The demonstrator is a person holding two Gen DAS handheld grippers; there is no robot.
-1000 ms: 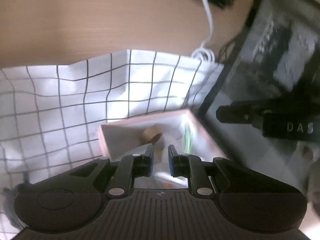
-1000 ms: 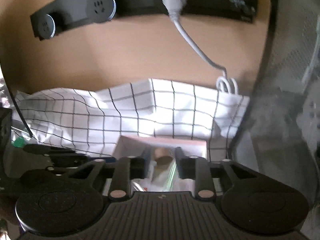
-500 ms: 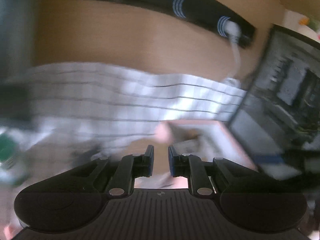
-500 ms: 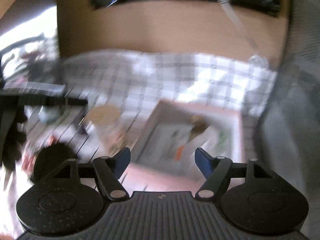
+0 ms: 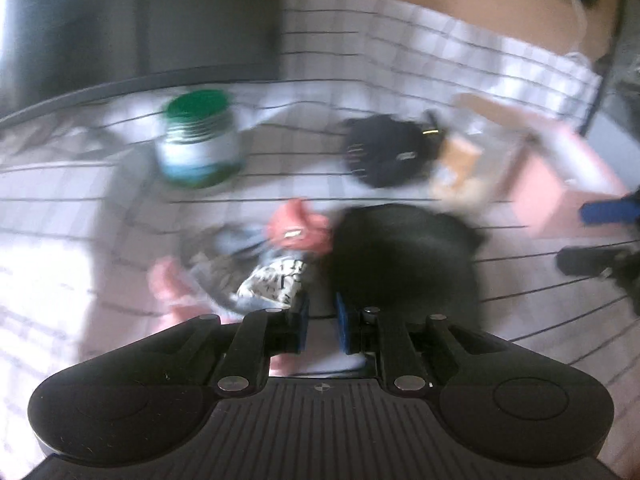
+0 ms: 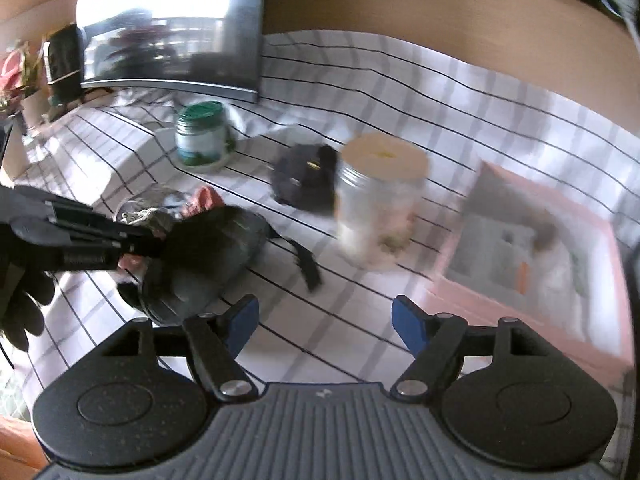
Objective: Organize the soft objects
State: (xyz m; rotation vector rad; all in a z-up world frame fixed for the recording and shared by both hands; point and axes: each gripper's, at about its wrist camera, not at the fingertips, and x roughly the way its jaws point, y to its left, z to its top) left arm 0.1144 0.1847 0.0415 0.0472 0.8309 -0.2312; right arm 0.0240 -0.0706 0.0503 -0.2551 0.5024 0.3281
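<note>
The tabletop under its white cloth with black grid lines [image 6: 400,92] is filling both views. At the right, a shallow pink cardboard box [image 6: 532,268] is sitting on the cloth with blurred items lying inside. Left of centre, a dark rounded soft bundle [image 6: 208,256] is lying on the cloth, a black strap trailing from it. The left claw [image 5: 319,322] is hovering over that bundle, its blue pads standing a narrow gap apart with nothing between them. The right claw [image 6: 324,320] has just been opening and is standing spread wide, empty, over bare cloth. A clear jar with a cream lid [image 6: 380,204] is standing between bundle and box. Behind it, a small black pouch [image 6: 306,178] is resting. Farther back, a green-lidded jar [image 6: 202,136] is standing upright. A crumpled red-pink cloth [image 5: 298,230] is lying just beside the bundle.
</note>
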